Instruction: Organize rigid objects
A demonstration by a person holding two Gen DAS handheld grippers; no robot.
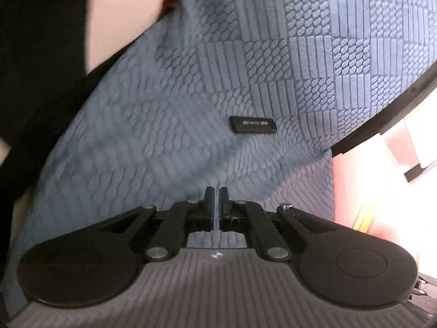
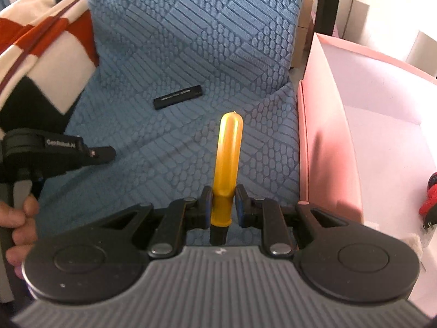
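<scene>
A small black stick-shaped device with white lettering [image 1: 253, 124] lies on the blue textured sofa seat [image 1: 191, 109]; it also shows in the right wrist view [image 2: 178, 97]. My left gripper [image 1: 216, 194] is shut and empty, above the seat, short of the black device. My right gripper [image 2: 223, 195] is shut on a yellow pen-like object [image 2: 229, 150] that points forward over the seat. The left gripper's body [image 2: 62, 147] shows at the left of the right wrist view. The yellow object's tip shows in the left wrist view [image 1: 363, 216].
A pink open box [image 2: 322, 136] stands right of the seat, with a red object [image 2: 430, 196] inside near the right edge. A red, white and black patterned cloth [image 2: 46, 43] lies at the left. A black frame edge [image 1: 396, 104] borders the cushion.
</scene>
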